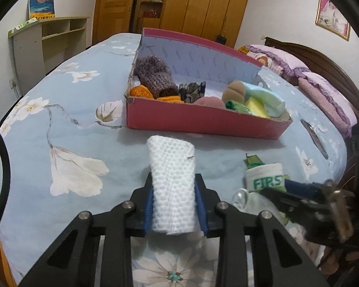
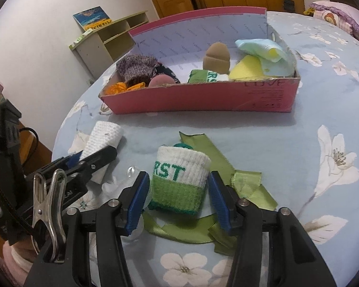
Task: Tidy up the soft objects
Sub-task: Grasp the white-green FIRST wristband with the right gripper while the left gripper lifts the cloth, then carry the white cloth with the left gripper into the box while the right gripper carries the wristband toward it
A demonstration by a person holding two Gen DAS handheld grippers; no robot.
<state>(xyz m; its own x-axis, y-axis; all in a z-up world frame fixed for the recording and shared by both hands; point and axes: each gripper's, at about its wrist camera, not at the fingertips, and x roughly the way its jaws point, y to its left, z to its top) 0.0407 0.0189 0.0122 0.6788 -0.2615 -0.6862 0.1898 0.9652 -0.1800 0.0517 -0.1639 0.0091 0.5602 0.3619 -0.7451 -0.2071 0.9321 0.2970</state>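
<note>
Over on the left, the left gripper (image 1: 173, 205) has its jaws squeezed in on the rolled white cloth (image 1: 172, 179), both blue pads pressed against the roll's sides, the roll's far end pointing at the box. That grip looks sound. To do this well, lift it clear of the bedspread (image 1: 59, 124) before carrying it, and come in over the near wall of the pink box (image 1: 203, 122) rather than nudging it.

Moving right, the right gripper (image 2: 178, 196) straddles the rolled green-and-white sock (image 2: 179, 181) lying on the bed. Its jaws stand about half open, one pad on each side and a sliver of gap showing on both, so nothing is gripped yet. Best to centre on the roll and close on the fat middle so it stays rolled.

Watch the green ribbon (image 2: 217, 157) tangled under and around that sock; it looks likely to catch a pad or trail along. Clear plastic bits (image 2: 131, 171) sit just beside the left pad too.

Further back, the box already holds a purple knitted piece (image 1: 153, 71), orange knits (image 1: 141, 91), a tan plush (image 2: 216, 58), a yellow sponge (image 2: 245, 69) and a pale cloth (image 2: 263, 47). The free space looks to be in the middle, toward the back wall.
</note>
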